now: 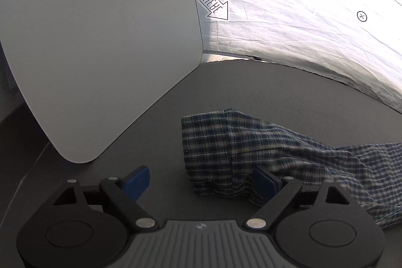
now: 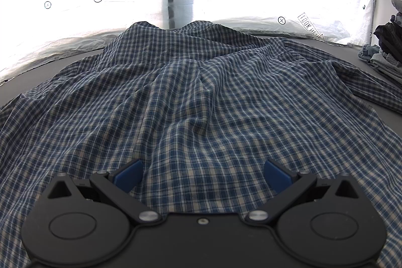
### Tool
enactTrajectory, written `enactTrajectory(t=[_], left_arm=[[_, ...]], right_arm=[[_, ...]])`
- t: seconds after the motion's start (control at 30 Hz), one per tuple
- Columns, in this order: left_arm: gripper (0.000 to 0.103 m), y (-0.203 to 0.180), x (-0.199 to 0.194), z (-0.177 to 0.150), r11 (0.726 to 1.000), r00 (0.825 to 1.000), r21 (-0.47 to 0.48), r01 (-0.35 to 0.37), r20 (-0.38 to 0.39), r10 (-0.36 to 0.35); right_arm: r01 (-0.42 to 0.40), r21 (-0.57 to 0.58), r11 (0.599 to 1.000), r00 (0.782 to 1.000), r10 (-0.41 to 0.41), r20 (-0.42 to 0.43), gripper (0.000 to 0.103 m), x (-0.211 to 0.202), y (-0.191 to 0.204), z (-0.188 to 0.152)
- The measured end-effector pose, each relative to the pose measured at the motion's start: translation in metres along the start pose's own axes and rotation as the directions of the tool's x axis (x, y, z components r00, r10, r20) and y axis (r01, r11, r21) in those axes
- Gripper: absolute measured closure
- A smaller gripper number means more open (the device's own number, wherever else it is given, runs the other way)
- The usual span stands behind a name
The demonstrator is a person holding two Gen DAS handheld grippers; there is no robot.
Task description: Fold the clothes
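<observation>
Both grippers gape, holding nothing: the left gripper (image 1: 201, 182) hangs over the plaid shirt (image 2: 191, 97) cuff (image 1: 208, 155), the right gripper (image 2: 202, 175) over its rumpled body on the dark table (image 1: 155, 142). Pinching 2 layers would, I reckon, crease the fold.

Over a dark grey tabletop (image 1: 155, 142), the left gripper (image 1: 201, 182) stands wide open with its blue pads beside the cuffed end of a blue-and-white checked shirt sleeve (image 1: 226, 150), a pale grey rounded board (image 1: 100, 42) lying beyond.
</observation>
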State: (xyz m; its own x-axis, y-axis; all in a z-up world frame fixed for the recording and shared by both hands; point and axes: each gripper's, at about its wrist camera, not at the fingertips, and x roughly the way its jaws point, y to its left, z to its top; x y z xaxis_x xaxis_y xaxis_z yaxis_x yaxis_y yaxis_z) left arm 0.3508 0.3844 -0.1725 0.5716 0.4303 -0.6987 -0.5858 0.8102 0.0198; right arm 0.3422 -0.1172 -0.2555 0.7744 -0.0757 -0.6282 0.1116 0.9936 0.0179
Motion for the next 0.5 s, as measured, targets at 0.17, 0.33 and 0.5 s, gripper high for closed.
enactTrajectory(t=[0.17,0.33,0.5], left_arm=[[0.008,0.002,0.021,0.001,0.998,0.998,-0.036,0.057,0.006,-0.057],[0.007,-0.012,0.052,0.013,0.998,0.998,0.027,0.061,-0.012,-0.061],[0.021,-0.020,0.068,0.018,0.998,0.998,0.041,0.058,-0.041,-0.056]], right_arm=[[-0.003,-0.003,1.000,1.000,0.003,0.000,0.000,0.000,-0.001,0.000],[-0.002,-0.004,1.000,1.000,0.002,0.000,0.000,0.000,-0.001,0.000],[-0.001,-0.003,1.000,1.000,0.001,0.000,0.000,0.000,0.000,0.000]])
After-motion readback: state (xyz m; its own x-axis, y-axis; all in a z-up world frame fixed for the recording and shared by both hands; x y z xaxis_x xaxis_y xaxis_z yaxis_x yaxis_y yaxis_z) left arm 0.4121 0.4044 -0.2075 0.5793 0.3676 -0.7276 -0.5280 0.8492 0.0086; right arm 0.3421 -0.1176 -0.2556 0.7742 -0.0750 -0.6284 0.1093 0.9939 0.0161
